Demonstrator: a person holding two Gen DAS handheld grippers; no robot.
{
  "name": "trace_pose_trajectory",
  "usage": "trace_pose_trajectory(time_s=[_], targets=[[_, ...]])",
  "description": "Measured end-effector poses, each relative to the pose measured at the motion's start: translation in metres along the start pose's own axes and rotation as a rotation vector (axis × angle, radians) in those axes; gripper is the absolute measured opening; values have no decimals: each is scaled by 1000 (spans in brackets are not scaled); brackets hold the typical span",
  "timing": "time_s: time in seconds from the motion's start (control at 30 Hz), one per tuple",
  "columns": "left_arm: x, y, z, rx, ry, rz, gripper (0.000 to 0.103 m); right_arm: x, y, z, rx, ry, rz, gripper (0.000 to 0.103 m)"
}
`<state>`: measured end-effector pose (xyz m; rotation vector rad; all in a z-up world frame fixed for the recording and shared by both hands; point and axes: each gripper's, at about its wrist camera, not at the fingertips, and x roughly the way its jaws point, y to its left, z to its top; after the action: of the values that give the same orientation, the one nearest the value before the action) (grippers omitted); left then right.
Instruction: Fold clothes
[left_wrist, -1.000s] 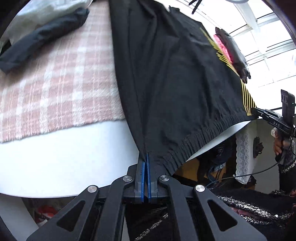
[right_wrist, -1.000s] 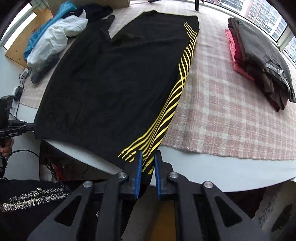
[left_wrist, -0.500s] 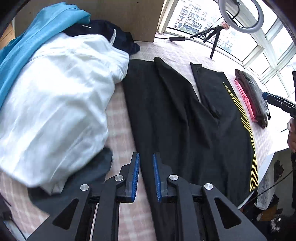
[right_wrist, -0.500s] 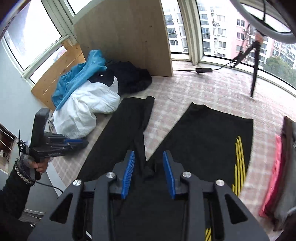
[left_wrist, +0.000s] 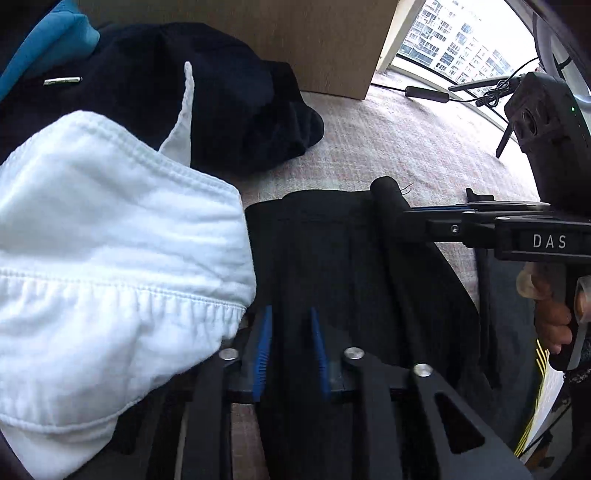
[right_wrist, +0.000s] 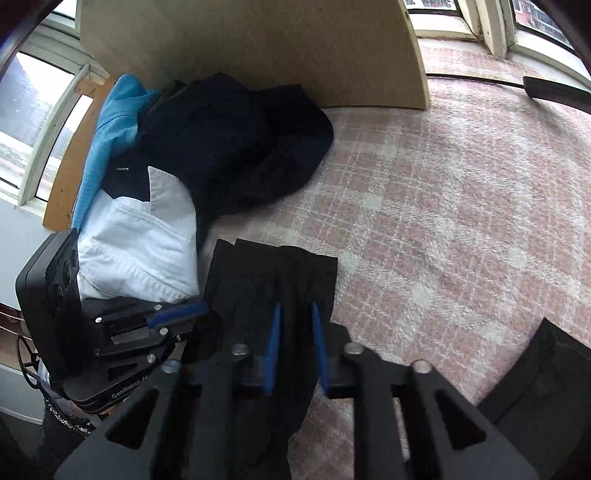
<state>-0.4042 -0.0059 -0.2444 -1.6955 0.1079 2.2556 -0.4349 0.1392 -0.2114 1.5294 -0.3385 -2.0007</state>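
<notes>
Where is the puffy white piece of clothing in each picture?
Left wrist view: the white garment fills the left side, right beside the left gripper.
Right wrist view: it lies smaller at the left middle, behind the left gripper.
Shared landmark: the dark navy garment lies just behind it, against the wooden board.

My right gripper (right_wrist: 293, 343) hangs over the black trouser leg (right_wrist: 271, 280), blue pads spread apart with cloth between them. At near left, my left gripper (right_wrist: 177, 314) sits at the leg's edge. Beyond lies a white garment (right_wrist: 140, 243), with dark (right_wrist: 236, 147) and blue (right_wrist: 110, 129) clothes piled against a wooden board (right_wrist: 251, 48). Pink plaid cloth (right_wrist: 461, 221) covers the bench to the right.
</notes>
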Motion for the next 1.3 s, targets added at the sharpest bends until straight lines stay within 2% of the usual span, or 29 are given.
trace_pose_trajectory(time_s=[0.07, 0.13, 0.17, 0.2, 0.23, 0.3, 0.4, 0.5, 0.53, 0.6, 0.7, 0.83, 0.9, 0.97, 1.03, 1.17, 1.27, 1.3], targets=[[-17, 9, -4, -25, -55, 39, 1, -9, 9, 1, -50, -41, 2, 3], [-33, 17, -9, -49, -114, 70, 2, -28, 16, 1, -96, -129, 26, 3], [-39, 21, -12, -56, -142, 79, 3, -30, 16, 3, -104, -148, -8, 5], [-38, 21, -12, -56, -131, 98, 3, -25, 13, 6, -101, -136, -74, 16], [-35, 21, -12, -54, -111, 118, 3, -18, 8, 10, -87, -104, -142, 22], [-35, 19, -13, -46, -90, 136, 3, -6, -1, 17, -59, -53, -257, 25], [-49, 14, -20, -24, -98, 110, 5, -23, -5, 12, -28, -107, -242, 25], [-64, 10, -27, -2, -107, 84, 12, -58, -2, -3, -8, -147, -155, 25], [-69, 8, -30, 6, -110, 76, 15, -74, 0, -11, -7, -165, -136, 25], [-84, -6, -36, 37, -137, 59, 16, -113, -1, -32, -15, -199, -126, 25], [-110, -18, -57, 67, -174, 21, 16, -179, -9, -74, 1, -250, -150, 25], [-140, -24, -101, 90, -182, -70, 16, -253, -14, -142, 85, -318, -202, 25], [-151, -31, -124, 108, -175, -117, 16, -283, -16, -180, 128, -348, -261, 26], [-159, -41, -150, 129, -150, -160, 16, -308, -22, -216, 170, -369, -319, 27], [-168, -51, -176, 150, -125, -204, 16, -322, -31, -244, 217, -383, -338, 30], [-180, -84, -227, 193, -61, -226, 16, -342, -48, -274, 247, -384, -379, 30], [-207, -98, -261, 183, -46, -204, 16, -366, -59, -282, 223, -408, -355, 30], [-218, -102, -270, 179, -54, -167, 16, -378, -62, -282, 208, -427, -347, 30]])
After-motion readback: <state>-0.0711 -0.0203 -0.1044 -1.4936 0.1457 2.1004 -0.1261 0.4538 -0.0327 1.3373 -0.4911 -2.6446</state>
